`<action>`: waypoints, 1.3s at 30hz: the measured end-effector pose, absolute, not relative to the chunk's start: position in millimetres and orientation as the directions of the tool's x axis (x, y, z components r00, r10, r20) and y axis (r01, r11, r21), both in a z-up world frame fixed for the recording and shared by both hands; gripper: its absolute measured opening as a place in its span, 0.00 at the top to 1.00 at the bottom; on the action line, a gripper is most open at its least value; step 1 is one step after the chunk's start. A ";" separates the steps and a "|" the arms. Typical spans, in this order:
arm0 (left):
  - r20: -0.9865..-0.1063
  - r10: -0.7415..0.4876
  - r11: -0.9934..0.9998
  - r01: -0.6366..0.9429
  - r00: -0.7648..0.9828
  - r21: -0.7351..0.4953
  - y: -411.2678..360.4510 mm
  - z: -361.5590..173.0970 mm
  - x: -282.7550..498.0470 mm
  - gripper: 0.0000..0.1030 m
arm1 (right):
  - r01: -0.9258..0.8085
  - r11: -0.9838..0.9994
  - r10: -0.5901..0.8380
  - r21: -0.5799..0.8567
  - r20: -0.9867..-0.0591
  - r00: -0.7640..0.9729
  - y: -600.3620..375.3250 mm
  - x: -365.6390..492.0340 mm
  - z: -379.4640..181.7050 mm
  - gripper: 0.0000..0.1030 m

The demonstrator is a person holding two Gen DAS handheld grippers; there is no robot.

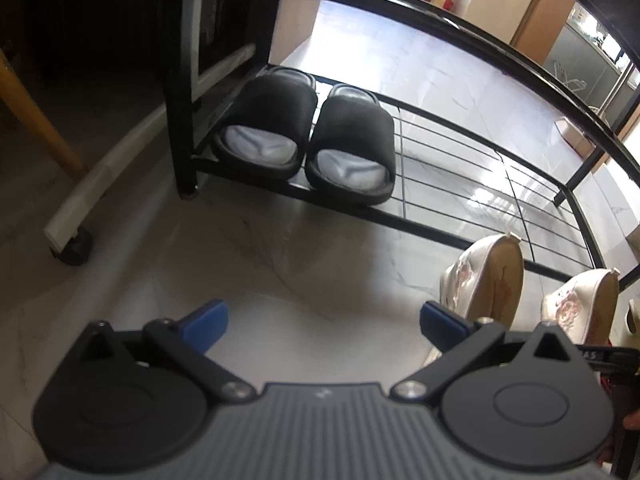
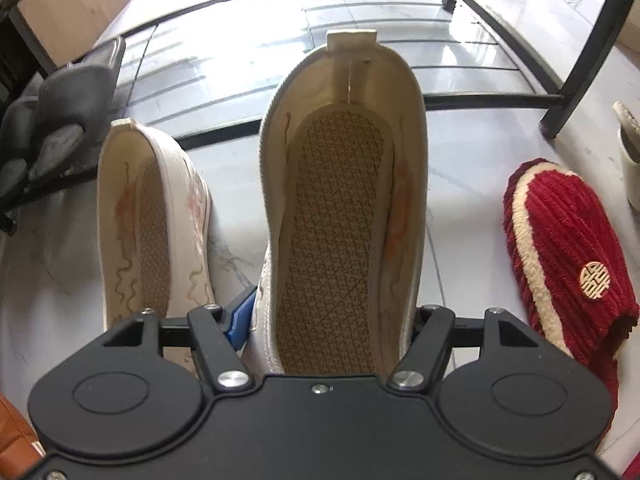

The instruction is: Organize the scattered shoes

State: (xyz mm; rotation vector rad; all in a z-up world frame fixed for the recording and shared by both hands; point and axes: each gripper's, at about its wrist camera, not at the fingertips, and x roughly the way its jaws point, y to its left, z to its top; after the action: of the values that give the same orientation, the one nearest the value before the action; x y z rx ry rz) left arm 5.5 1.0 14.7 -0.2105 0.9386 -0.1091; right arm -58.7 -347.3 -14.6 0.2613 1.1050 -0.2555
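Note:
Two black slides [image 1: 304, 136] sit side by side at the left end of the black shoe rack's bottom shelf [image 1: 480, 200]. My left gripper [image 1: 320, 324] is open and empty above the floor in front of the rack. Two cream embroidered shoes stand on the floor before the rack: one [image 2: 148, 220] on the left, the other [image 2: 344, 200] between the fingers of my right gripper [image 2: 332, 320], which is shut on its toe end. Both cream shoes also show in the left wrist view [image 1: 488, 280]. A red corduroy slipper [image 2: 568, 256] lies to the right.
The rack's upper rail [image 1: 400, 4] and right leg [image 2: 580, 52] frame the shelf. A white board on a caster [image 1: 76, 240] and a wooden leg [image 1: 36, 120] stand left of the rack. A white shoe's edge [image 2: 630, 148] shows at far right. Cardboard box [image 2: 72, 0] at back left.

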 end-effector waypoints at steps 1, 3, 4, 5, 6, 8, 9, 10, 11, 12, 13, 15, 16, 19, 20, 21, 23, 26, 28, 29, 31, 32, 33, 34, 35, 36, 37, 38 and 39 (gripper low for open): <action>-0.788 -0.184 0.973 -0.002 0.588 -0.230 2.3 15.1 5.4 0.01 | 0.331 0.940 -0.072 0.083 -0.900 0.430 -347.1 -55.3 -14.3 0.36; -0.783 -0.185 0.970 -0.015 0.594 -0.241 6.9 17.9 5.8 0.01 | 0.345 0.931 -0.067 0.120 -0.872 0.484 -347.0 -61.1 3.8 0.36; -0.777 -0.186 0.969 -0.021 0.601 -0.248 9.7 20.1 5.5 0.01 | 0.347 0.930 -0.068 0.123 -0.869 0.490 -343.1 -52.8 3.0 0.36; -0.773 -0.186 0.967 -0.025 0.607 -0.252 11.9 22.2 5.4 0.01 | 0.349 0.928 -0.071 0.131 -0.857 0.511 -341.8 -55.5 10.4 0.36; -0.767 -0.183 0.966 -0.033 0.616 -0.257 14.9 24.5 5.2 0.01 | 0.343 0.929 -0.076 0.137 -0.838 0.541 -337.7 -60.3 21.9 0.36; -0.757 -0.177 0.963 -0.049 0.629 -0.265 20.7 28.4 5.0 0.01 | 0.328 0.934 -0.073 0.142 -0.823 0.563 -330.7 -61.4 29.6 0.36; -0.754 -0.176 0.960 -0.060 0.633 -0.274 24.2 29.6 5.2 0.01 | 0.316 0.936 -0.059 0.156 -0.814 0.579 -325.1 -64.0 34.9 0.36; -0.753 -0.178 0.956 -0.069 0.633 -0.285 27.4 30.3 5.7 0.01 | 0.303 0.938 -0.045 0.171 -0.804 0.594 -319.3 -66.6 40.2 0.36; -0.752 -0.182 0.952 -0.078 0.633 -0.296 30.2 30.9 6.4 0.01 | 0.283 0.939 -0.018 0.195 -0.795 0.607 -310.2 -69.1 45.0 0.36; -0.751 -0.185 0.948 -0.086 0.633 -0.306 32.7 31.6 7.0 0.01 | 0.264 0.939 0.011 0.220 -0.788 0.616 -300.8 -69.8 47.5 0.36; -0.749 -0.186 0.945 -0.092 0.635 -0.313 34.7 32.3 7.5 0.01 | 0.245 0.938 0.040 0.244 -0.780 0.624 -291.2 -70.4 49.9 0.36; -0.745 -0.180 0.943 -0.102 0.643 -0.317 38.0 34.4 7.8 0.01 | 0.191 0.934 0.120 0.302 -0.769 0.628 -262.2 -66.5 50.0 0.36; -0.743 -0.175 0.943 -0.107 0.646 -0.315 39.6 35.7 7.8 0.01 | 0.156 0.936 0.154 0.315 -0.767 0.623 -245.9 -61.5 46.3 0.36; -0.736 -0.160 0.941 -0.123 0.658 -0.315 46.1 39.1 6.8 0.01 | 0.092 0.943 0.202 0.319 -0.772 0.603 -211.9 -49.4 34.7 0.36; -0.733 -0.153 0.940 -0.132 0.663 -0.316 49.4 40.3 6.4 0.01 | 0.069 0.948 0.214 0.311 -0.783 0.584 -197.2 -41.4 25.1 0.36; -0.729 -0.143 0.937 -0.146 0.669 -0.318 53.6 41.6 6.1 0.01 | 0.046 0.951 0.226 0.304 -0.793 0.566 -182.4 -33.4 15.5 0.36; -0.726 -0.123 0.931 -0.174 0.677 -0.320 61.0 43.0 6.1 0.01 | 0.015 0.957 0.236 0.289 -0.809 0.538 -160.8 -20.7 0.4 0.36; -0.722 -0.100 0.928 -0.197 0.685 -0.316 68.3 44.1 9.0 0.01 | -0.002 0.963 0.232 0.269 -0.824 0.517 -142.9 -5.0 -18.1 0.36; -0.720 -0.088 0.928 -0.206 0.689 -0.310 71.5 44.4 12.1 0.01 | -0.003 0.969 0.213 0.246 -0.833 0.510 -134.2 5.8 -31.5 0.36; -0.719 -0.082 0.928 -0.210 0.690 -0.307 73.2 44.6 13.6 0.01 | 0.000 0.973 0.199 0.230 -0.840 0.505 -131.2 11.6 -39.2 0.36; -0.724 -0.087 0.927 -0.210 0.684 -0.310 74.6 42.9 16.5 0.01 | 0.012 0.976 0.183 0.216 -0.853 0.489 -129.9 20.7 -52.0 0.36; -0.727 -0.090 0.927 -0.210 0.681 -0.312 75.3 42.1 17.9 0.01 | 0.024 0.977 0.176 0.213 -0.862 0.476 -131.0 25.1 -59.6 0.36; -0.730 -0.098 0.925 -0.208 0.677 -0.317 75.6 41.1 18.9 0.01 | 0.033 0.979 0.165 0.203 -0.869 0.466 -132.5 27.4 -65.4 0.36; -0.732 -0.106 0.924 -0.206 0.673 -0.323 75.8 40.2 19.9 0.01 | 0.042 0.980 0.153 0.193 -0.877 0.455 -134.1 29.8 -71.1 0.36; -0.734 -0.114 0.922 -0.204 0.670 -0.329 75.8 39.5 20.8 0.01 | 0.051 0.982 0.142 0.183 -0.884 0.445 -135.6 32.1 -76.6 0.36; -0.734 -0.118 0.922 -0.200 0.669 -0.331 75.4 39.7 20.9 0.01 | 0.053 0.983 0.134 0.176 -0.885 0.445 -137.7 33.4 -79.2 0.36; -0.734 -0.122 0.923 -0.196 0.669 -0.332 75.1 40.0 21.0 0.01 | 0.056 0.984 0.127 0.169 -0.886 0.445 -139.8 34.7 -81.8 0.36; -0.733 -0.126 0.924 -0.190 0.668 -0.332 74.3 40.4 21.3 0.01 | 0.058 0.985 0.119 0.161 -0.887 0.445 -141.8 36.0 -84.4 0.36; -0.733 -0.127 0.925 -0.188 0.668 -0.331 73.5 40.6 21.1 0.01 | 0.061 0.986 0.112 0.155 -0.888 0.445 -143.8 37.3 -86.8 0.36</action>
State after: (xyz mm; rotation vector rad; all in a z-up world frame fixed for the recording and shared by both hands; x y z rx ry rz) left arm 21.1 73.5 40.6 -0.4013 0.8446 0.0350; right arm 37.3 -143.8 -86.8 0.1731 1.1103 0.0320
